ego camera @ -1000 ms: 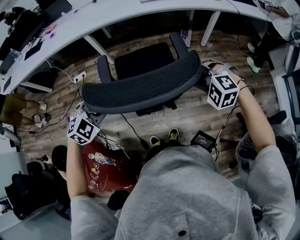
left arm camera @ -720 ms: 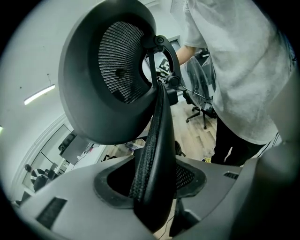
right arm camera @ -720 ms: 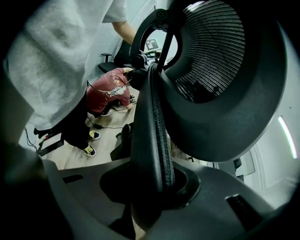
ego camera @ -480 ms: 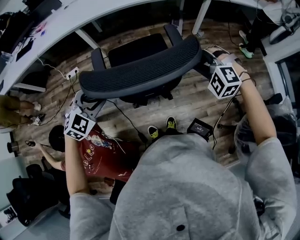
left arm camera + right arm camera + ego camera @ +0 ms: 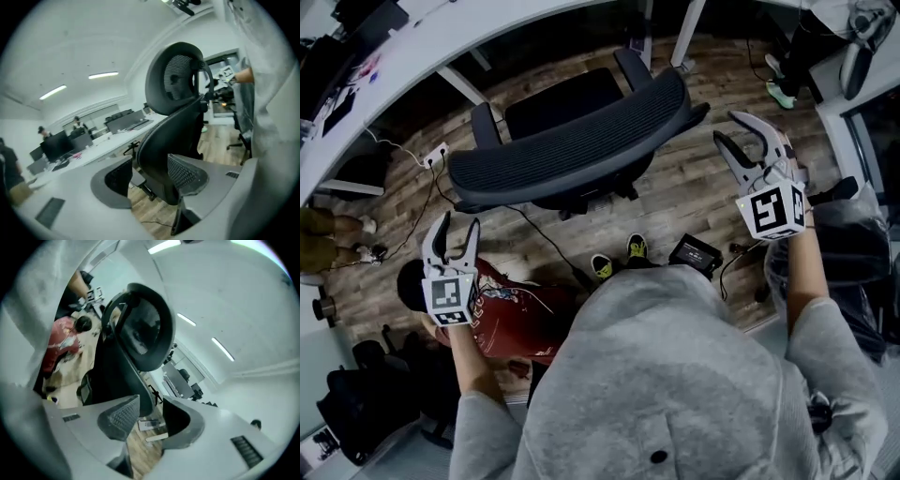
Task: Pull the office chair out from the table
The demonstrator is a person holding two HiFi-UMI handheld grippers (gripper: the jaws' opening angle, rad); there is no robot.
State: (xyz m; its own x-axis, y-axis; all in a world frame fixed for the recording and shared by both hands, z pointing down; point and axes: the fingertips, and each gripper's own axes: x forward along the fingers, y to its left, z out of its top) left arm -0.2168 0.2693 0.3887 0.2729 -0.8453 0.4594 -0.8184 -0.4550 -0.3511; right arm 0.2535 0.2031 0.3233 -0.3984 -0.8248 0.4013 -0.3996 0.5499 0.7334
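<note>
Before the table: chair [image 5: 572,150] stands on the wood floor [image 5: 703,202]. Its seat faces the white table [image 5: 412,56] and its curved mesh backrest faces the person.
Chair seat: near the table's edge and out from under it, with an armrest on each side.
Left gripper: left gripper [image 5: 457,225] is held near the backrest's left end, apart from it. Its marker cube faces up.
Left jaws: wide, and they have just been opening. In the left gripper view the left gripper [image 5: 147,171] grips nothing. Its pads [image 5: 117,176] are bare, and the chair [image 5: 173,136] shows beyond the gap, dark, with a rounded mesh top.
Right gripper: right gripper [image 5: 731,129] is held near the backrest's right end, apart from it and beside the armrest.
Right jaws: wide, and they have just been opening. In the right gripper view the right gripper [image 5: 150,413] holds nothing. Its pads [image 5: 123,416] touch nothing, and the chair [image 5: 131,343] rises beyond them.
Floor by the person: two shoes [image 5: 622,256] with yellow-green marks lie below the backrest, with a black box [image 5: 696,253] just to their right.
Floor at left: a red thing [image 5: 520,314] with print lies under the left arm; I cannot tell whether it is a bag or cloth. A white power strip [image 5: 438,151] with its cable lies near the chair's left armrest.
Person: grey hooded top [image 5: 675,375] fills the lower middle of the head view, with both arms reaching forward.
</note>
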